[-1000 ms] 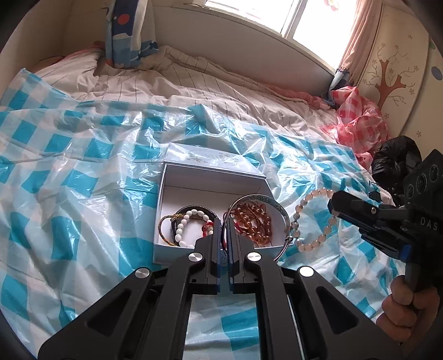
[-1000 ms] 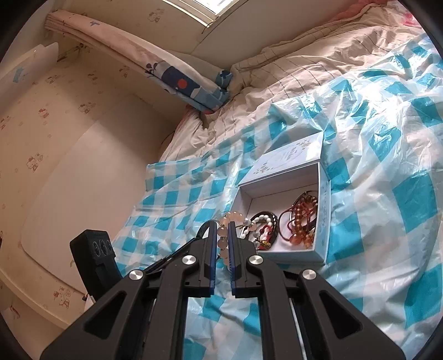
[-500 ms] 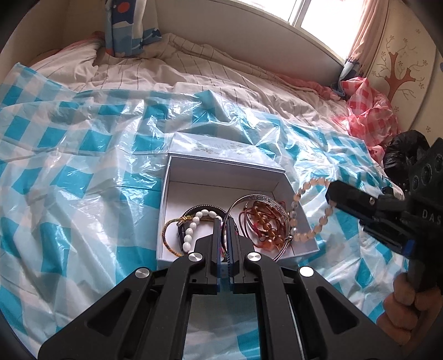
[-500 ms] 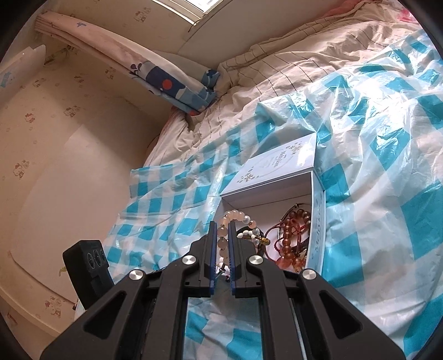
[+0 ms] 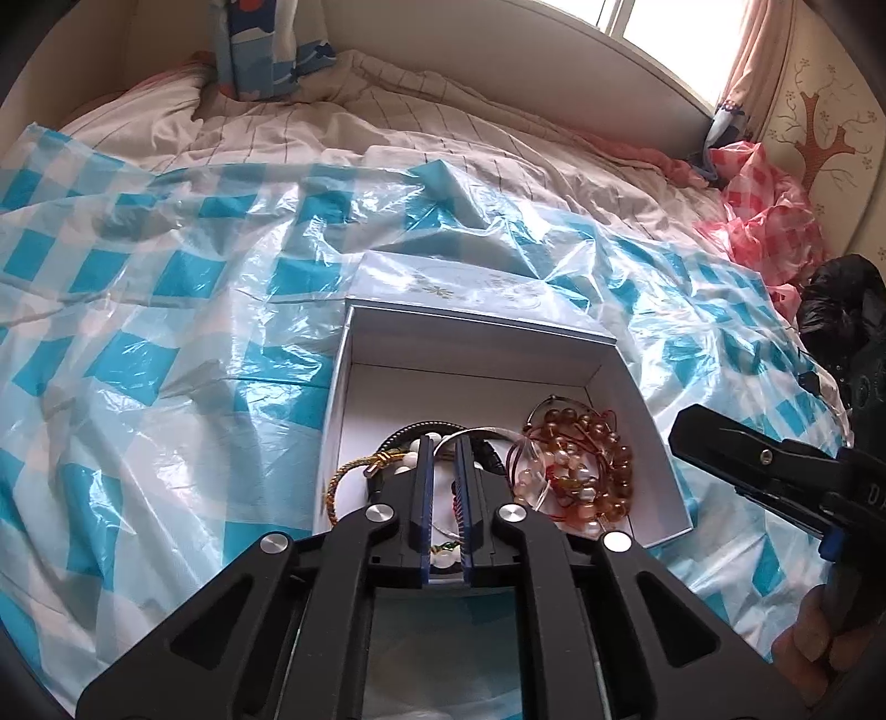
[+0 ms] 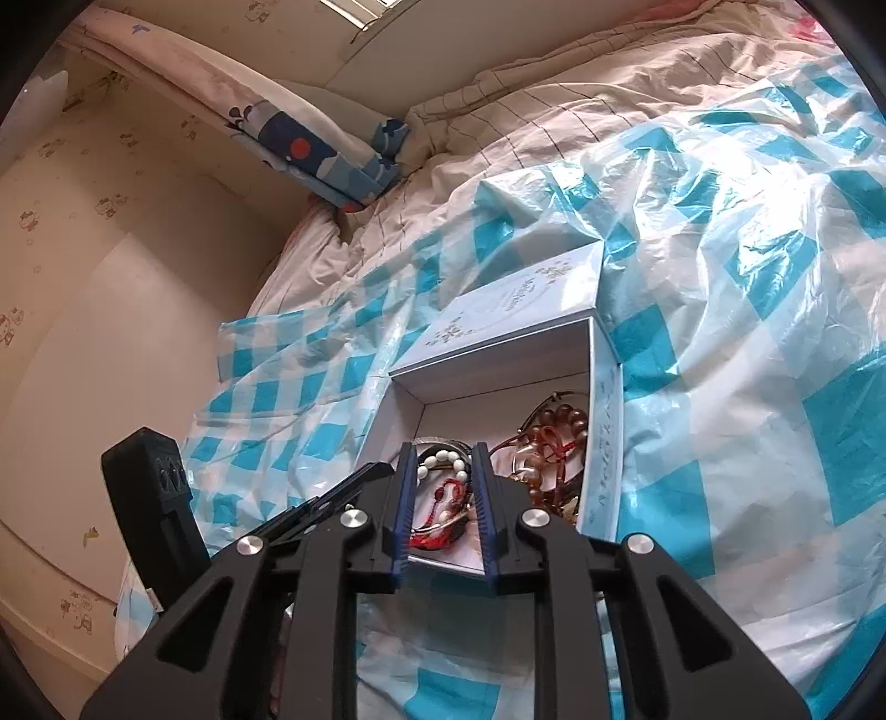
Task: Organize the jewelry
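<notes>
A wide bed (image 5: 454,144) fills the room, covered by a crumpled cream quilt with thin dark stripes (image 5: 421,116). Over the quilt lies a glossy, wrinkled plastic sheet in blue-and-white checks (image 5: 166,310). A curved pale headboard (image 5: 498,50) runs behind the bed below a bright window (image 5: 670,33) that lets in strong daylight. A pink curtain (image 5: 758,50) hangs at the window's right side. Beside it stands a cream panel painted with a brown tree (image 5: 819,133). A pillow printed in blue, white and red (image 6: 310,144) leans near the beige wall with small cartoon prints (image 6: 83,232).
</notes>
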`<state>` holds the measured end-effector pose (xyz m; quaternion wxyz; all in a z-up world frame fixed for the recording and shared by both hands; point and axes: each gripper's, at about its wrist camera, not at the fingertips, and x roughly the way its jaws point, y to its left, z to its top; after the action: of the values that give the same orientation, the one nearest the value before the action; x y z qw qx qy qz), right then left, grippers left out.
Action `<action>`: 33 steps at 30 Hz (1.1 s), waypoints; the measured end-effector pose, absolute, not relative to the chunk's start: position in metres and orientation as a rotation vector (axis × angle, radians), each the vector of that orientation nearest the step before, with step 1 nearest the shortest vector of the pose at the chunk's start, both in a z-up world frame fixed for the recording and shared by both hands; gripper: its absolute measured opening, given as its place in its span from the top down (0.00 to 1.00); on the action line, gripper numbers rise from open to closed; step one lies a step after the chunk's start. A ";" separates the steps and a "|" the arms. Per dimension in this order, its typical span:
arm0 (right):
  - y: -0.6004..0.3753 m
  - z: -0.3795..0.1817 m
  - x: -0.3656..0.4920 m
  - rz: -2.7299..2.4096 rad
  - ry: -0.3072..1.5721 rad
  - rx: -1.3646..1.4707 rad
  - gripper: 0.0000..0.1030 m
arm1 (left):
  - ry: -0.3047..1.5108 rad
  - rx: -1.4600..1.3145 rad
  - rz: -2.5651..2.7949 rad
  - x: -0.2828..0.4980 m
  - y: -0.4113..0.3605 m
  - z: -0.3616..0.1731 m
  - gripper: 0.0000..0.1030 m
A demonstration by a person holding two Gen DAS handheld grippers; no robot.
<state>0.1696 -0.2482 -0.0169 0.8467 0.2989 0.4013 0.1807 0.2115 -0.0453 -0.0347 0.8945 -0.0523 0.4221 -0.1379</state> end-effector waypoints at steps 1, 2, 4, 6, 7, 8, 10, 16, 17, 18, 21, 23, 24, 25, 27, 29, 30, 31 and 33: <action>-0.248 -0.017 0.170 0.382 0.846 0.631 0.80 | 0.872 -0.101 -0.280 0.210 -0.045 -0.034 0.94; -0.248 -0.017 0.170 0.382 0.846 0.631 0.80 | 0.869 -0.095 -0.277 0.209 -0.045 -0.032 0.94; -0.247 -0.017 0.170 0.383 0.847 0.624 0.80 | 0.860 -0.076 -0.265 0.203 -0.044 -0.027 0.92; -0.244 -0.014 0.168 0.377 0.845 0.604 0.78 | 0.847 -0.050 -0.249 0.195 -0.044 -0.020 0.89; -0.241 -0.010 0.166 0.370 0.839 0.583 0.75 | 0.838 -0.031 -0.241 0.188 -0.043 -0.014 0.87; -0.238 -0.007 0.164 0.369 0.835 0.564 0.72 | 0.832 -0.018 -0.237 0.182 -0.043 -0.011 0.84; -0.229 0.004 0.157 0.364 0.817 0.503 0.67 | 0.812 0.009 -0.225 0.166 -0.041 -0.001 0.75; -0.213 0.031 0.117 0.312 0.780 0.329 0.51 | 0.768 0.096 -0.200 0.106 -0.032 0.018 0.46; -0.211 0.037 0.109 0.299 0.771 0.295 0.49 | 0.765 0.104 -0.191 0.097 -0.029 0.020 0.39; -0.212 0.043 0.103 0.292 0.759 0.273 0.48 | 0.758 0.113 -0.180 0.084 -0.025 0.022 0.37; -0.216 0.058 0.077 0.254 0.709 0.246 0.37 | 0.738 0.125 -0.164 0.057 -0.018 0.027 0.27; -0.217 0.061 0.053 0.225 0.699 0.224 0.33 | 0.724 0.123 -0.149 0.039 -0.013 0.031 0.16; -0.217 0.062 0.044 0.214 0.695 0.216 0.31 | 0.713 0.116 -0.141 0.028 -0.010 0.034 0.14; -0.216 0.062 0.029 0.202 0.688 0.198 0.28 | 0.706 0.110 -0.138 0.021 -0.009 0.035 0.11; -0.212 0.063 0.009 0.187 0.677 0.155 0.27 | 0.712 0.095 -0.127 0.010 -0.006 0.037 0.07; -0.211 0.064 0.000 0.178 0.668 0.138 0.20 | 0.711 0.069 -0.120 -0.002 -0.002 0.036 0.07; -0.212 0.063 -0.008 0.173 0.662 0.130 0.19 | 0.714 0.061 -0.119 -0.004 -0.001 0.035 0.07; -0.212 0.061 -0.017 0.171 0.657 0.129 0.18 | 0.729 0.047 -0.122 -0.007 0.000 0.032 0.07; -0.214 0.057 -0.026 0.167 0.662 0.139 0.18 | 0.731 0.048 -0.124 -0.010 -0.001 0.031 0.07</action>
<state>-0.0263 -0.2136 0.0574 0.9398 0.0683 0.3246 0.0818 -0.0098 -0.0008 0.0307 0.9317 0.0236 0.3574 -0.0604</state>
